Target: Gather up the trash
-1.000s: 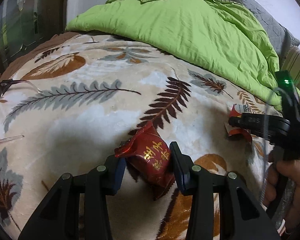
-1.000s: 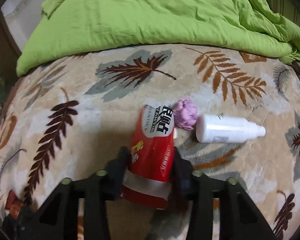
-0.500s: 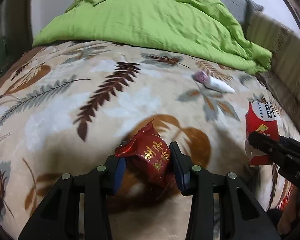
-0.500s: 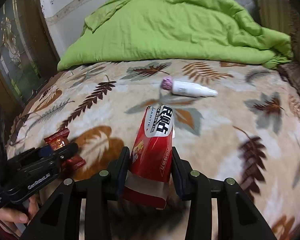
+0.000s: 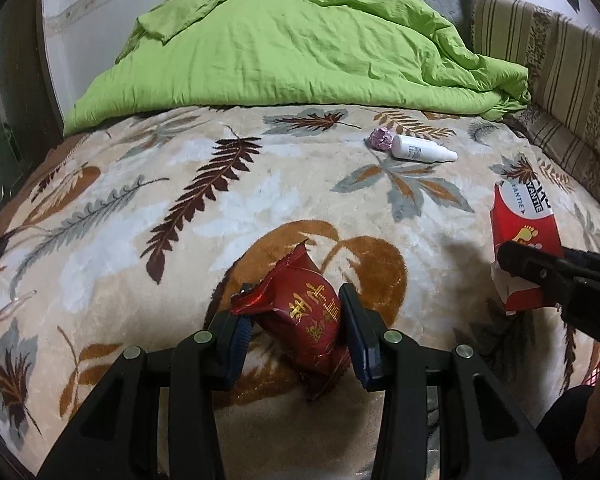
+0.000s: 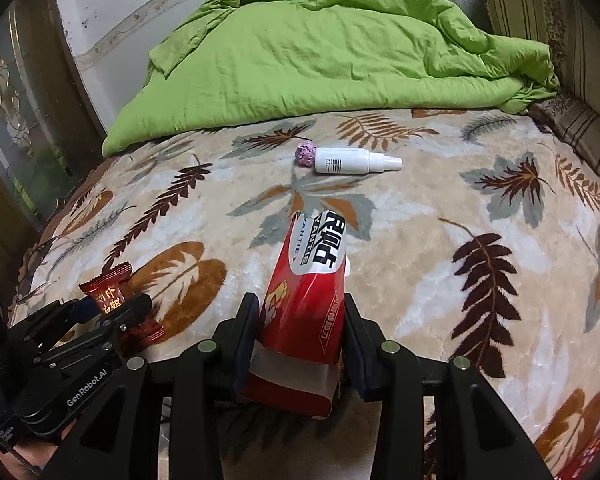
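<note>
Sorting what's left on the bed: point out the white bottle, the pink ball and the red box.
white bottle [image 6: 342,161], right wrist view, label.
pink ball [image 6: 305,154], right wrist view, middle.
red box [image 6: 306,300], right wrist view, front face.

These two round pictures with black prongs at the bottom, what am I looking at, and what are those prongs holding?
There is no robot here. A person holds a hand tool with a two-fingered claw in each hand, and a wide-angle camera on each tool looks forward along its fingers. That is why each picture looks round and bulging.

In the left tool's picture, the left claw grips a dark red snack wrapper with gold writing. In the right tool's picture, the right claw grips a red and white carton. Each camera also catches the other tool at its edge.

Below them is a bed with a leaf-patterned blanket. A white spray bottle and a small purple crumpled ball lie on it, touching. Behind is a green quilt.
</note>
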### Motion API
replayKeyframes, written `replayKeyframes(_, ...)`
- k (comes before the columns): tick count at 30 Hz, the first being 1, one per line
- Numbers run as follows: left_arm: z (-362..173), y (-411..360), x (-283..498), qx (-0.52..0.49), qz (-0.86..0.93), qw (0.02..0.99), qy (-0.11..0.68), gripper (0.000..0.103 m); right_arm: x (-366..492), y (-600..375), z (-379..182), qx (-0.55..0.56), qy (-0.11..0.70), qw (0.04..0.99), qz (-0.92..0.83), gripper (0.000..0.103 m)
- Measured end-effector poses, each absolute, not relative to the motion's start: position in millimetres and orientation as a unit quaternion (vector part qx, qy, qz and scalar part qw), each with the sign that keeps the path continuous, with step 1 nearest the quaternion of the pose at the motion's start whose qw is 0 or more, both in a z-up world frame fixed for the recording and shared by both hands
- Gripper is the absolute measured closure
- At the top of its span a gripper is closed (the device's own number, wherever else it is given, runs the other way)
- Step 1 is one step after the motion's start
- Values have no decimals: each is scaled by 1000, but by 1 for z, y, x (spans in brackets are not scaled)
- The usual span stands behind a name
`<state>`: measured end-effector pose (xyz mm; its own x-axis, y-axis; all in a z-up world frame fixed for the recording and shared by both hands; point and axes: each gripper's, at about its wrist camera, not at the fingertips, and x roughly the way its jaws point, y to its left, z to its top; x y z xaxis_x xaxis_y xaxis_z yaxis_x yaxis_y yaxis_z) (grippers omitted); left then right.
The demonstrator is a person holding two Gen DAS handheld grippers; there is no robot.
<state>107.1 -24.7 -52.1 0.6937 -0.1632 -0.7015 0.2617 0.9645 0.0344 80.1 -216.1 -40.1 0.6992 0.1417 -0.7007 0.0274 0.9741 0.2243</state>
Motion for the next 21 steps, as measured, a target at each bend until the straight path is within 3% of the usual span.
replayKeyframes(21,-52,-24,110,74,-110,922,363,62,79,-213,-39,103,386,916,35,60)
